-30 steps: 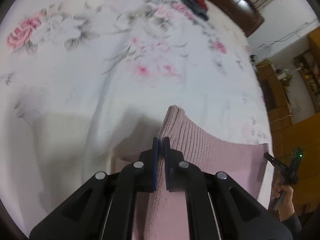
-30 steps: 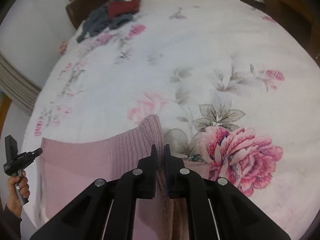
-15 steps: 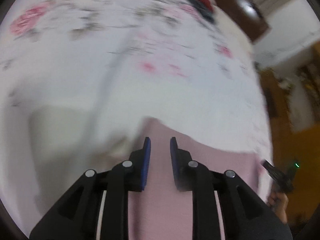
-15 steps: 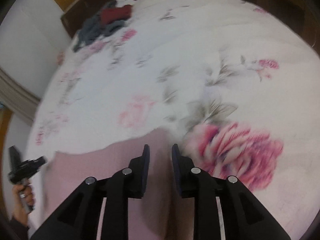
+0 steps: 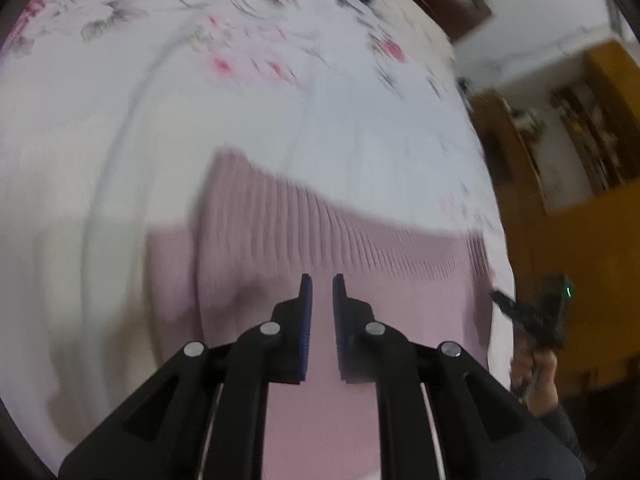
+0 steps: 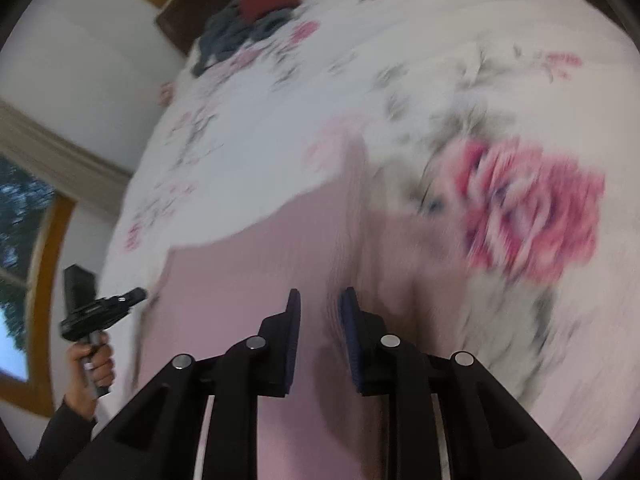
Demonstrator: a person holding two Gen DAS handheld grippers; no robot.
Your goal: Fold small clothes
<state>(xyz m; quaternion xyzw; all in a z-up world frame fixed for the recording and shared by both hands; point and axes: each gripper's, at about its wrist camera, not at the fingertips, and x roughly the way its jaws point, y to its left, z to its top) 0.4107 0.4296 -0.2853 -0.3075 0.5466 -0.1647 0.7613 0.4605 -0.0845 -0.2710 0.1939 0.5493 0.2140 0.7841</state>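
On the left, the left gripper hangs spread and empty above the pink knit, which lies flat on the bed. On the right, the right gripper is likewise parted, probably because the fold is laid.

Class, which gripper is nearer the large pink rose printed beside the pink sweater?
Right. The right gripper hovers over the sweater, just left of the rose; the left gripper is beyond the sweater's opposite edge.

White walls, wood-framed window, floral bedspread, wooden cabinet
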